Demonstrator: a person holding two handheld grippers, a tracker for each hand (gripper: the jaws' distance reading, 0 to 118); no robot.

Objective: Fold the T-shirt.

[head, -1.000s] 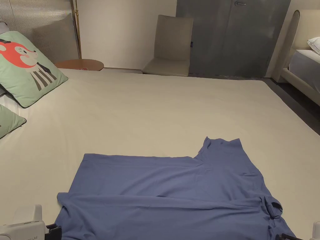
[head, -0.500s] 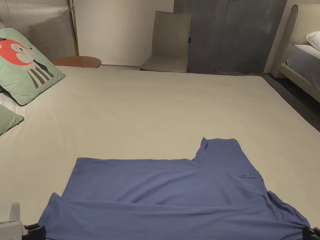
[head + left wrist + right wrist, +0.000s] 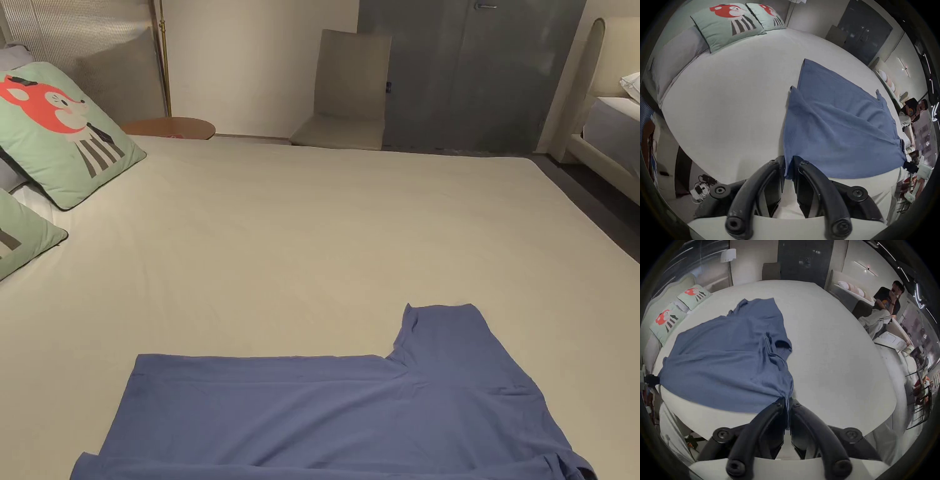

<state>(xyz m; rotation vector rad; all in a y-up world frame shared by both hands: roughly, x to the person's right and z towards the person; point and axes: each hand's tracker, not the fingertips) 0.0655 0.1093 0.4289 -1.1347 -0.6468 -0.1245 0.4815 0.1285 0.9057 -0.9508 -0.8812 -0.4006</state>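
Note:
A blue T-shirt (image 3: 325, 406) lies spread on the beige bed (image 3: 312, 237) near its front edge, one sleeve (image 3: 444, 331) pointing away from me. In the left gripper view my left gripper (image 3: 788, 164) is shut on a near corner of the T-shirt (image 3: 834, 129). In the right gripper view my right gripper (image 3: 788, 404) is shut on a bunched edge of the T-shirt (image 3: 729, 361) near the collar side. The cloth is stretched between the two grippers along the bed's front edge.
Two green cartoon pillows (image 3: 59, 134) rest at the bed's left side. Beyond the bed stand a beige chair (image 3: 347, 94), a round wooden side table (image 3: 169, 128) and a dark wardrobe (image 3: 475, 69). A person (image 3: 883, 308) sits at the right.
The near edge of the T-shirt has been drawn toward me and pulled wider and flatter. Both grippers have slipped below the bottom of the head view.

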